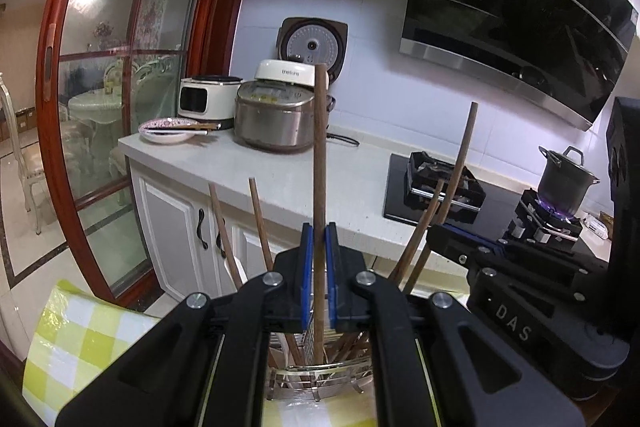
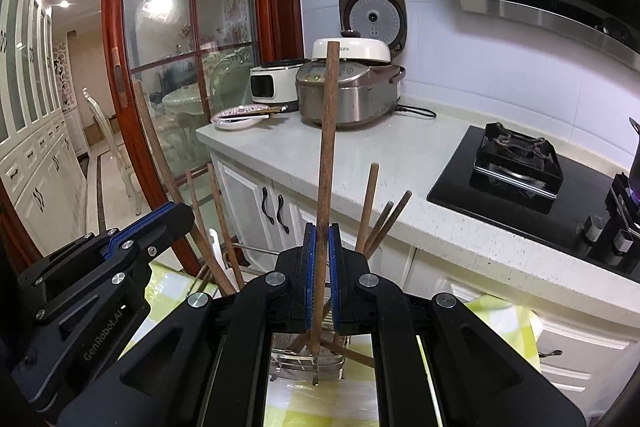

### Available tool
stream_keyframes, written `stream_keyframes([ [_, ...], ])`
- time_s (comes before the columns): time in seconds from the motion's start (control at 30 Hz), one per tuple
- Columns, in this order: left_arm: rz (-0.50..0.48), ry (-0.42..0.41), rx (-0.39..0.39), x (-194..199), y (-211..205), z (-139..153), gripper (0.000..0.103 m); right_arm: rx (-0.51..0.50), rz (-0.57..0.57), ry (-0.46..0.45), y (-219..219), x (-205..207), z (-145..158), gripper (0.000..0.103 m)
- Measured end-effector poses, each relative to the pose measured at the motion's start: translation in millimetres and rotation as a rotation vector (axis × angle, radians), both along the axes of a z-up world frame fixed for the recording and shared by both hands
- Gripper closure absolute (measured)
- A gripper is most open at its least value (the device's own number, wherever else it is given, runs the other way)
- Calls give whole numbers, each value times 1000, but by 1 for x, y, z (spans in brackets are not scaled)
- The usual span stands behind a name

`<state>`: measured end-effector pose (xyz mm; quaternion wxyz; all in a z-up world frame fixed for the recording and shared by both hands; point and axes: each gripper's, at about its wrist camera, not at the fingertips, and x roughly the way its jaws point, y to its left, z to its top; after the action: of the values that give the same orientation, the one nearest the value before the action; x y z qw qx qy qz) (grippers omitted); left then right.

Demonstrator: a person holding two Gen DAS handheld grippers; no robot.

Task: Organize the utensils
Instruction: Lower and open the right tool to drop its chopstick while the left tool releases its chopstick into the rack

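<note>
Between the blue pads of our left gripper [image 1: 319, 233] we see one brown chopstick [image 1: 320, 163] clenched, standing nearly upright, its lower end dipping into the wire utensil holder [image 1: 320, 375] just below the jaws. More chopsticks lean out of that holder on either side of the gripper. To its right, our right gripper [image 1: 466, 235] shows in side view. Beyond lie the white counter [image 1: 352, 187], a rice cooker [image 1: 276, 119] and a steaming pot [image 1: 568, 179] on a lit burner.

From the right wrist, our right gripper [image 2: 321, 233] is likewise clamped on a second upright chopstick [image 2: 326, 155], whose tip reaches into the same holder [image 2: 308, 363] beneath. The left gripper [image 2: 160, 223] sits to its left, above the checked cloth [image 2: 500, 319].
</note>
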<state>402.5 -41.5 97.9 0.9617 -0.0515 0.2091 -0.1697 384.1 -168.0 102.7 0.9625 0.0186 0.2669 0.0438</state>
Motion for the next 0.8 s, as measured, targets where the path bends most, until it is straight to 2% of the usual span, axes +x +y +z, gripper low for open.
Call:
stream_keyframes([
  [0.2,6,-14,16,-1,-2,-3,97,-9,0,26,-1,6,-17,97],
  [0.4,1,15,29,2,-4,-8,96,-11,-25,30,-5,11,-26,95],
  [0.47,-3,31,35,5,-4,-9,91,-12,-26,27,-7,10,-25,94],
  [0.5,-3,37,34,6,-4,-9,84,-10,-29,26,-8,9,-24,92],
  [0.53,-4,40,32,6,-3,-10,81,-2,-27,25,-9,8,-23,90],
  [0.6,1,45,32,6,0,-10,80,-5,-26,17,-10,4,-21,72],
  [0.67,3,44,31,3,2,-10,74,-21,-36,-4,-9,-1,-17,63],
  [0.8,16,37,27,-8,8,-8,64,-11,-51,-28,-12,-13,-13,52],
])
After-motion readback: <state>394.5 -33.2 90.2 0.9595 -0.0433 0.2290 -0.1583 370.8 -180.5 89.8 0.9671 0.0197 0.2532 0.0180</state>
